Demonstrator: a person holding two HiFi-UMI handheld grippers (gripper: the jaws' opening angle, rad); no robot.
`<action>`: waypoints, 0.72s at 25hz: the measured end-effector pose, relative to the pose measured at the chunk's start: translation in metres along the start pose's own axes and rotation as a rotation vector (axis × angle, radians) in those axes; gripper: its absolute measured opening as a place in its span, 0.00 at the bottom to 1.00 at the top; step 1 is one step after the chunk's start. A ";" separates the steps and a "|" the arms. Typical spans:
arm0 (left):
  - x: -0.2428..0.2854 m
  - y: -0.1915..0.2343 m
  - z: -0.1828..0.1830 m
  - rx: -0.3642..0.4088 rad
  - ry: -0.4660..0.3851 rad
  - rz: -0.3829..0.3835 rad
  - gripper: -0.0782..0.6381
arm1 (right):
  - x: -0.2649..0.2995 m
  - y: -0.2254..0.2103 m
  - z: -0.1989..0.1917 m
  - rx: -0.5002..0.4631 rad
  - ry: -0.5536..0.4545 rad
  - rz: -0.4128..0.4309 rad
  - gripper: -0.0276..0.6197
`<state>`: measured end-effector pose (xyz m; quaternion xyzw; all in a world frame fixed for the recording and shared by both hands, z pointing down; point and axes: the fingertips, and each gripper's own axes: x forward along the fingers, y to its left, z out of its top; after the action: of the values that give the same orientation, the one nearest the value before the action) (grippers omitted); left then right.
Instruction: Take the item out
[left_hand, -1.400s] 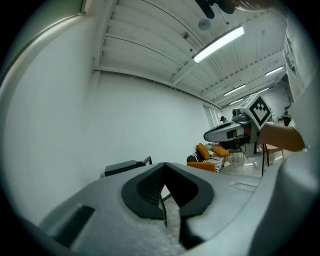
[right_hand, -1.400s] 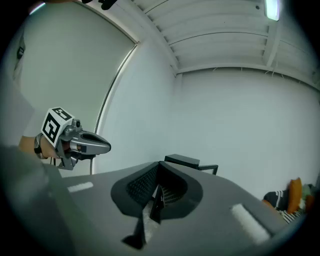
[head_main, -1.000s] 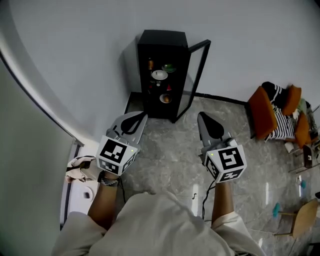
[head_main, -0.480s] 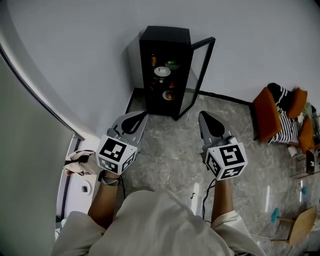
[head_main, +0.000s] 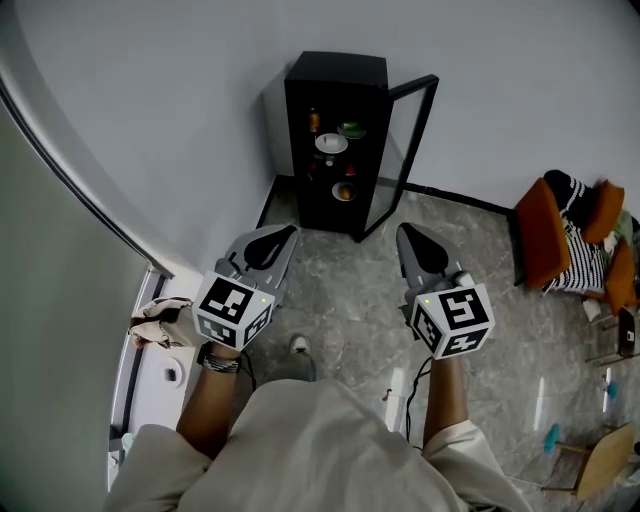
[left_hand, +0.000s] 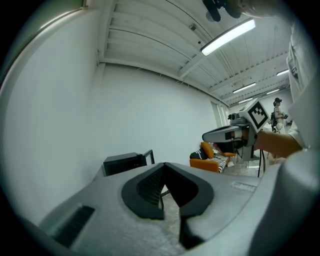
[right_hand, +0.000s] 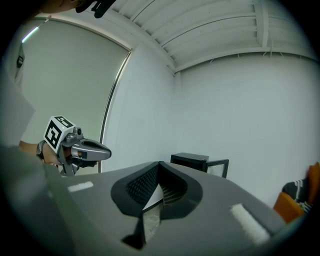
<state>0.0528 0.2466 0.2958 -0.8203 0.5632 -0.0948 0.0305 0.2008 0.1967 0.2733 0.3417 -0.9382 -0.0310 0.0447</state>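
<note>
A black cabinet (head_main: 335, 140) stands on the floor against the white wall, its glass door (head_main: 405, 150) swung open to the right. On its shelves I see a white dish (head_main: 331, 143), a green item (head_main: 351, 128), an orange can (head_main: 314, 120) and an orange item (head_main: 344, 191) lower down. My left gripper (head_main: 288, 232) and right gripper (head_main: 402, 232) are held side by side in the air, well short of the cabinet, both pointing toward it. Both are shut with nothing between the jaws. The cabinet (left_hand: 125, 162) shows beyond the left gripper (left_hand: 163, 167), and the cabinet (right_hand: 192, 161) shows beyond the right gripper (right_hand: 159, 165).
An orange chair (head_main: 545, 245) with striped cloth stands at the right. A wooden chair (head_main: 600, 455) is at lower right. A white fixture (head_main: 160, 375) sits along the left wall by the curved window frame. A cable (head_main: 410, 385) hangs below the right gripper. The person's shoe (head_main: 298, 345) is on the marble floor.
The view has shifted, so the cabinet sits slightly further right and higher in frame. A shoe has come into view between the grippers. Both grippers stay shut and level.
</note>
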 end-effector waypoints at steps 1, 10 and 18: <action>0.003 0.001 0.000 -0.001 0.001 -0.002 0.11 | 0.003 -0.002 -0.001 0.002 0.002 0.001 0.05; 0.053 0.032 -0.009 -0.021 -0.001 -0.017 0.12 | 0.052 -0.036 -0.005 -0.046 0.021 -0.027 0.05; 0.126 0.106 -0.009 -0.025 -0.003 -0.030 0.11 | 0.137 -0.080 0.005 -0.060 0.013 -0.035 0.05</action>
<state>-0.0020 0.0917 0.3033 -0.8292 0.5518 -0.0868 0.0197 0.1469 0.0470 0.2702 0.3568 -0.9305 -0.0576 0.0603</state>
